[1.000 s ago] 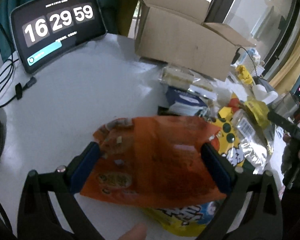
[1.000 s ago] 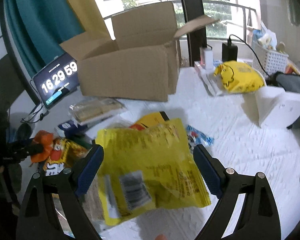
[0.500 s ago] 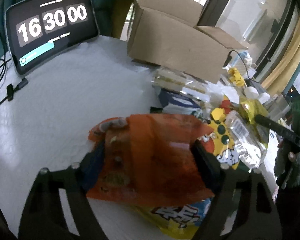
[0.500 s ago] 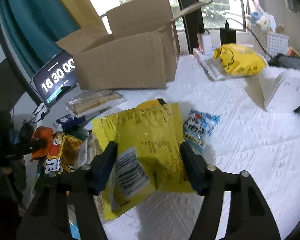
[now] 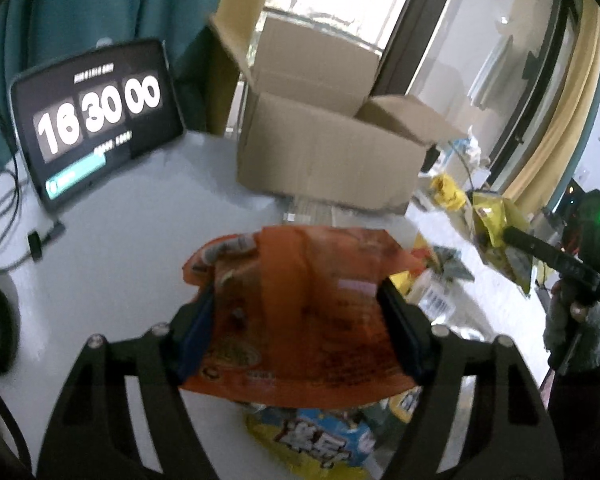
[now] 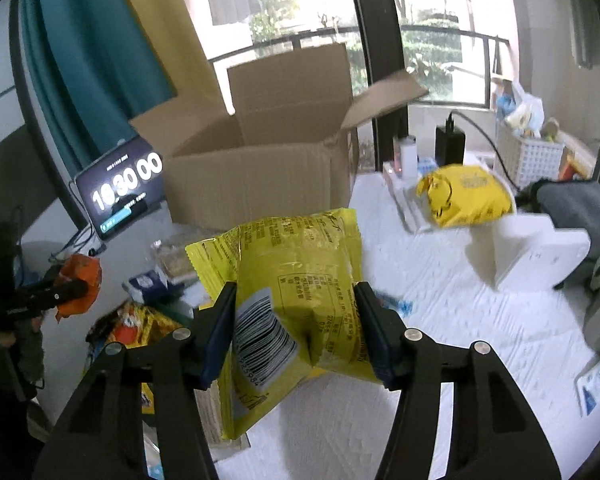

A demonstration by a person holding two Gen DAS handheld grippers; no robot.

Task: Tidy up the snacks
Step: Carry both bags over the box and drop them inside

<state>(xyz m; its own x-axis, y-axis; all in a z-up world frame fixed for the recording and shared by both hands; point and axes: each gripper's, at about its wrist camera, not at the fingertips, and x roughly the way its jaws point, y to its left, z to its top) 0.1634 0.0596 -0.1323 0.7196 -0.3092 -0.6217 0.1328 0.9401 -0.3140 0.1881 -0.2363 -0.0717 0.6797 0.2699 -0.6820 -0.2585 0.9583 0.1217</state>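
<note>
Clamping down, the left gripper [image 5: 298, 322] has just closed its blue pads on a crinkly orange snack bag [image 5: 300, 312], creased where the pads bite. Beyond its fingertips stands the open, matte brown cardboard box [image 5: 332, 160]. Beneath, a glossy yellow-and-blue packet [image 5: 316, 440] lies on the smooth white table [image 5: 132, 240]. Over to the right gripper [image 6: 296, 330]: jaws just closed too, now squeezing a shiny yellow snack bag [image 6: 296, 280], barcode facing us. Both bags, flat on the table a second ago, now hang lifted clear of the pile, box flaps looming ahead.
</note>
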